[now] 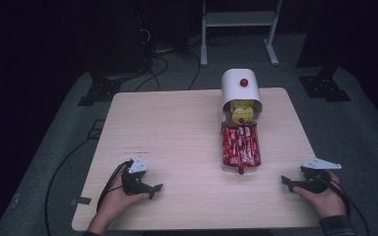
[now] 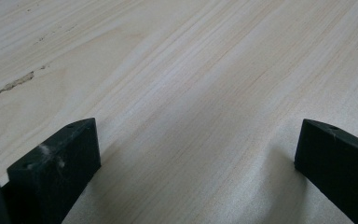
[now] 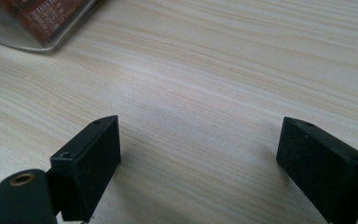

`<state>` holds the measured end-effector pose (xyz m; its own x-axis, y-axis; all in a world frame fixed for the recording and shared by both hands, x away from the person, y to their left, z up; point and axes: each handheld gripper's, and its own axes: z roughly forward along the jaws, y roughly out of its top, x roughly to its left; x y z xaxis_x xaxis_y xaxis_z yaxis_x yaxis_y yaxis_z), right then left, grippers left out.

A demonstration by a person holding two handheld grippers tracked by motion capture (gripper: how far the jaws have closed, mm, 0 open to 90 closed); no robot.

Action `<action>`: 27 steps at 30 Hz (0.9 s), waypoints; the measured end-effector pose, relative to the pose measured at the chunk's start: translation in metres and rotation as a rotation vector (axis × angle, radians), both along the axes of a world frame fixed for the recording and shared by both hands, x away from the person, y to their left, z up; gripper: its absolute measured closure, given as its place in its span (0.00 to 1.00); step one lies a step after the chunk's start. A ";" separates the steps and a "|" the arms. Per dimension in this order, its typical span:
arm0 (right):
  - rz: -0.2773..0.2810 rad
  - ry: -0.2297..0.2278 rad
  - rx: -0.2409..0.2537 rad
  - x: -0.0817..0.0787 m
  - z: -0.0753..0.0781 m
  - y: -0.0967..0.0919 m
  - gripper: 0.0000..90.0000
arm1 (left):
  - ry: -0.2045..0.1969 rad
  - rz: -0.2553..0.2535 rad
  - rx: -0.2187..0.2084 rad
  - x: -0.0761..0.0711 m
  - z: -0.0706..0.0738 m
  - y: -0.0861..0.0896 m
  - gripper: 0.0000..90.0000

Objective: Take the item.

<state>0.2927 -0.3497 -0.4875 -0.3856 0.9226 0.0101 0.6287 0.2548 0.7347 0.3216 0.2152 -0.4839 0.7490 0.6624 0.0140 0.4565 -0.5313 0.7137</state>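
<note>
So the person is sitting at a light wooden table (image 1: 177, 142) with both hands resting near its front edge. The left gripper (image 1: 156, 188) is lying low on the wood at the near left, its jaws spread wide with just bare table between them. The right gripper (image 1: 286, 182) is sitting at the near right, pointing inward, and its jaws are gaping wide too, nothing in them.

Nearest thing to them is a clear tray (image 1: 225, 164) of red snack packets (image 1: 240, 145), sitting right of centre, well apart from both grippers. In the right gripper view a corner of that tray (image 3: 23, 39) is peeking in at the top left. Right behind it, a white curved cover with a red knob (image 1: 240, 88) is standing over a yellow container (image 1: 242, 113), which is poking out just beside the tray's far end.
</note>
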 end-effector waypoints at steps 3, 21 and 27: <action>0.000 -0.002 -0.002 0.000 0.000 0.000 0.14 | 0.000 0.000 0.000 0.000 0.000 0.000 0.00; -0.001 -0.002 0.007 0.002 0.005 -0.001 0.23 | -0.001 -0.001 0.003 -0.001 0.000 0.000 0.00; -0.003 -0.016 0.017 0.001 0.011 -0.002 0.24 | -0.001 -0.002 0.002 -0.001 0.000 0.000 0.00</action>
